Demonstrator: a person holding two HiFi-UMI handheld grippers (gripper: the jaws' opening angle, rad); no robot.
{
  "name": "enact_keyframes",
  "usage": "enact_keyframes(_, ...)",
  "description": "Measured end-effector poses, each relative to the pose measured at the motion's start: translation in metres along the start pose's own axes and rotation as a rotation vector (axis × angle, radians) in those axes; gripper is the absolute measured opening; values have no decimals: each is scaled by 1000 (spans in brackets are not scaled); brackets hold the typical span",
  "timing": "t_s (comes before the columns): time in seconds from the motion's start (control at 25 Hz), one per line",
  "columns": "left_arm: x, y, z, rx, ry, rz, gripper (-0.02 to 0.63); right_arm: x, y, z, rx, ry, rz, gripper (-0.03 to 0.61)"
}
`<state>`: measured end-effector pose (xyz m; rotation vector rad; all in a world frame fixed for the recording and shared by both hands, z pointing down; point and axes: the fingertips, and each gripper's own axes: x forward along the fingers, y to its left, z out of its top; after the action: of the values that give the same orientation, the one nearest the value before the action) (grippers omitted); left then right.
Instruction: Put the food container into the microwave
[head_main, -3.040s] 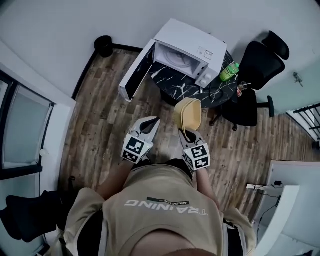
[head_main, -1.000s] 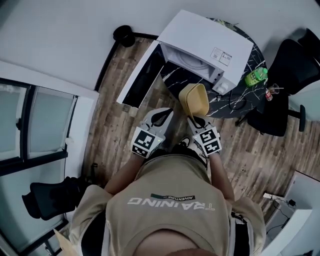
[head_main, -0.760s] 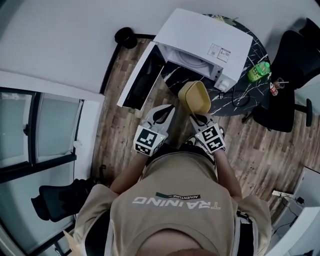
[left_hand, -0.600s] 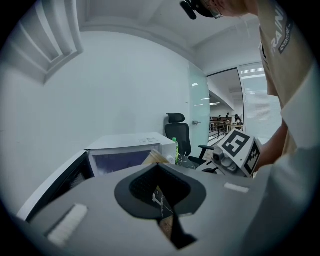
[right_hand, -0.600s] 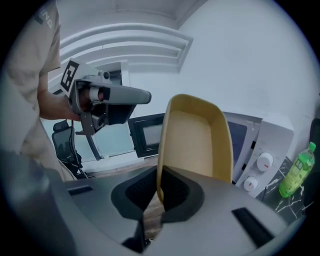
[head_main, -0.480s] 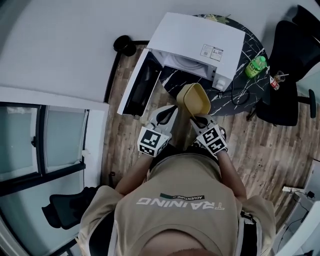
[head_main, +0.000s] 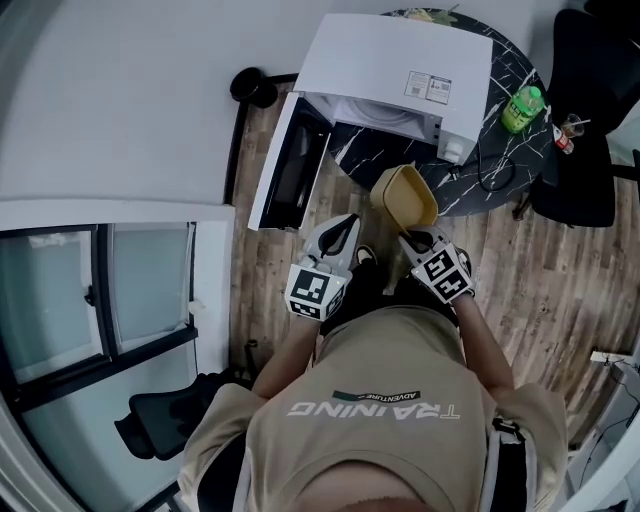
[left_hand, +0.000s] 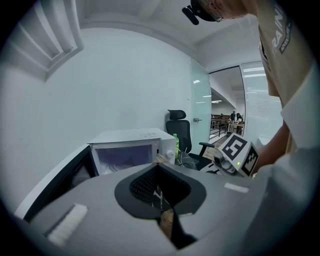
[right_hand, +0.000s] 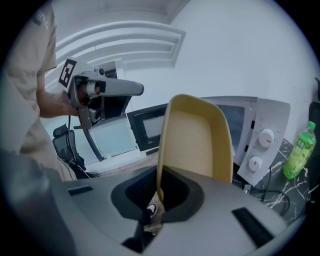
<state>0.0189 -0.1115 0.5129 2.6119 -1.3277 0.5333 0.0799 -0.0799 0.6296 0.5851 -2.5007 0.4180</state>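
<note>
The microwave (head_main: 400, 70) sits on the table (head_main: 480, 135) ahead of me, with its door (head_main: 290, 170) swung out to the left over the floor. A bottle (head_main: 522, 108) stands on the table just right of the microwave, and a chair (head_main: 585, 120) is further right, beside the table. The container (head_main: 405, 195) is between the jaws of my right gripper (head_main: 415, 235), at the table's near edge, in front of the microwave's opening. My left gripper (head_main: 345, 222) is to its left, apart from it. A window (head_main: 100, 290) lies on my left.

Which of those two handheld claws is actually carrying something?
The right gripper: its jaws clamp the rim of the yellow food container. The left gripper has its jaws together with nothing between them.
</note>
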Motion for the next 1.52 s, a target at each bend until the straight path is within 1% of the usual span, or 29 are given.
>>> enact_keyframes(0.08, -1, 4, -1, -14, -6, 4, 2, 3, 1, -2, 3, 9, 3, 18)
enact_keyframes(0.2, -1, 7, -1, -13, -19, -9, 2, 9, 0, -4, -15, 28, -7, 18)
enact_keyframes(0.36, -3, 14, -1, -7, -28, -30, 2, 17, 2, 5, -18, 30, -28, 18)
enact_keyframes(0.52, 5, 17, 12, 12, -72, -67, 2, 20, -1, 18, -15, 27, -60, 18)
enact_keyframes(0.64, 16, 20, 26, 47, -117, -91, 2, 24, -11, 31, -30, 38, -84, 18)
enact_keyframes(0.72, 21, 28, 35, 50, -142, -90, 2, 29, -18, 41, -37, 47, -93, 18)
enact_keyframes(0.84, 29, 43, 43, 35, -161, -87, 2, 38, -26, 53, -45, 72, -96, 18)
enact_keyframes(1.0, 46, 70, 49, 21, -177, -98, 2, 54, -44, 68, -102, 128, -103, 18)
enact_keyframes(1.16, 62, 102, 50, 4, -182, -97, 2, 72, -60, 81, -119, 158, -107, 18)
enact_keyframes(1.28, 73, 119, 50, 6, -182, -104, 2, 83, -68, 87, -131, 184, -106, 18)
enact_keyframes(1.36, 81, 127, 45, 14, -167, -118, 2, 90, -71, 88, -143, 211, -105, 18)
enact_keyframes(1.44, 89, 133, 36, 7, -141, -137, 2, 98, -75, 87, -142, 238, -106, 18)
enact_keyframes(1.52, 94, 140, 31, 2, -133, -148, 2, 106, -78, 84, -143, 269, -110, 18)
